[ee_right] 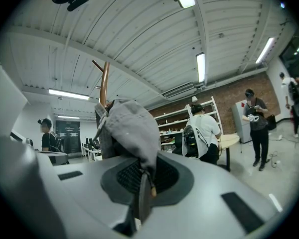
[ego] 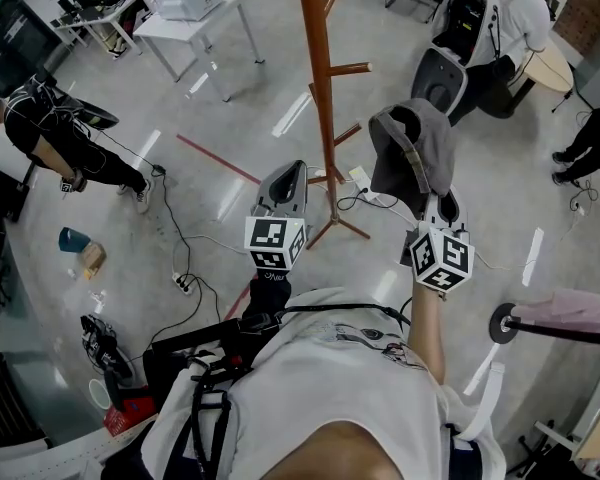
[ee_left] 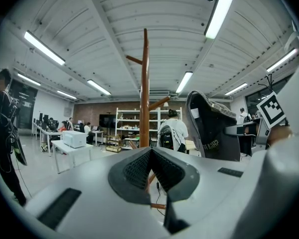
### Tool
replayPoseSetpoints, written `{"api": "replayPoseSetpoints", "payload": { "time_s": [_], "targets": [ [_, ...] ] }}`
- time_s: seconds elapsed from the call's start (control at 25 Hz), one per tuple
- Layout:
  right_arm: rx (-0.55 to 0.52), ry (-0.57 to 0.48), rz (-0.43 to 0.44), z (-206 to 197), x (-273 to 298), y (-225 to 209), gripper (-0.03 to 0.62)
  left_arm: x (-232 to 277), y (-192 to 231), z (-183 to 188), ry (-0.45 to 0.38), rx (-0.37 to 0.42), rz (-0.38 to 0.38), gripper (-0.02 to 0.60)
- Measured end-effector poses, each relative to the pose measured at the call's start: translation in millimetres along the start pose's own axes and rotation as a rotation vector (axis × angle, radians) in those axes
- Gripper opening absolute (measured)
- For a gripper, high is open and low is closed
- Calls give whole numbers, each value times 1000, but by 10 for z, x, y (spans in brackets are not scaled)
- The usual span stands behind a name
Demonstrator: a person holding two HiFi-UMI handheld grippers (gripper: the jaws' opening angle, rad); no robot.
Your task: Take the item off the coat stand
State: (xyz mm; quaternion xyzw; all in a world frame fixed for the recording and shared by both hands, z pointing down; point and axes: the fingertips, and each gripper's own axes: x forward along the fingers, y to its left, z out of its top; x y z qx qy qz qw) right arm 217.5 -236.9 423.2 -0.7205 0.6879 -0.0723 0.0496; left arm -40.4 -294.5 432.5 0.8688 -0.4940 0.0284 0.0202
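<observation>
The wooden coat stand rises in the middle of the head view, its pegs bare. Just right of it hangs a grey cap, clear of the pegs, with my right gripper shut on its lower edge. The right gripper view shows the cap pinched between the shut jaws, and the stand's top sticks up behind it. My left gripper is shut and empty, left of the pole. In its own view the jaws meet in front of the stand.
A white table with a printer stands at the back left. A black and white chair is behind the stand. Cables and a power strip lie on the floor. A person in black stands at the left.
</observation>
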Motion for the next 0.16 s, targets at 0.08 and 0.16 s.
{"api": "replayPoseSetpoints", "payload": {
  "time_s": [0.08, 0.16],
  "targets": [
    [-1, 0, 0, 12, 8, 10, 17, 5, 3, 13, 0, 1, -1, 5],
    [-1, 1, 1, 22, 17, 19, 17, 11, 4, 27, 1, 2, -3, 5]
  ]
}}
